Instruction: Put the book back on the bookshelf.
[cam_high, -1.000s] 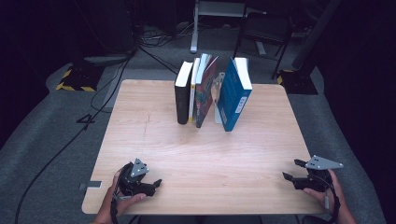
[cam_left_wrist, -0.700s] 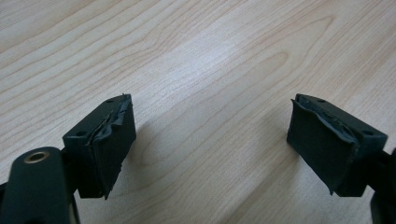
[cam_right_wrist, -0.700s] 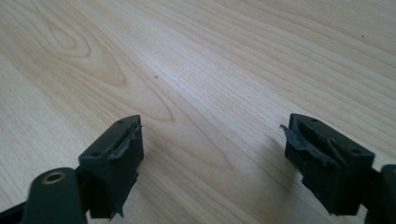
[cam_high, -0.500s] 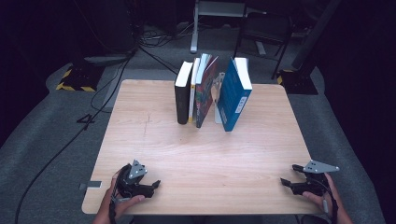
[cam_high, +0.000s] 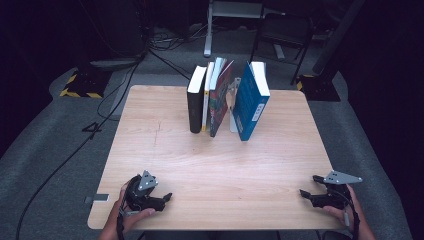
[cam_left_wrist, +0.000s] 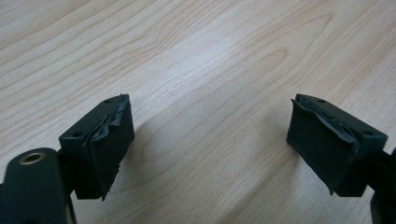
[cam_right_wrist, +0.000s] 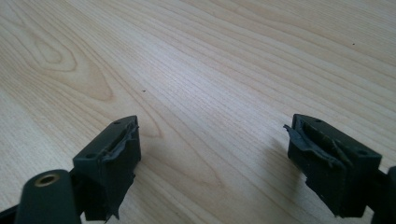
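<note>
Row of books (cam_high: 225, 97) is stood upright at the table's (cam_high: 165, 150) far edge, leaning together for support. Left gripper (cam_high: 162, 199) and right gripper (cam_high: 306, 194) are rested near the front edge, well apart from it, jaws spread, nothing between; the right's jaws have just been opening.

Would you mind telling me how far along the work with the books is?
Nothing looks done: the books stand upright together at the table's far side. Nothing is in hand; left gripper and right gripper rest open at the near edge. Reaching the books remains.
</note>
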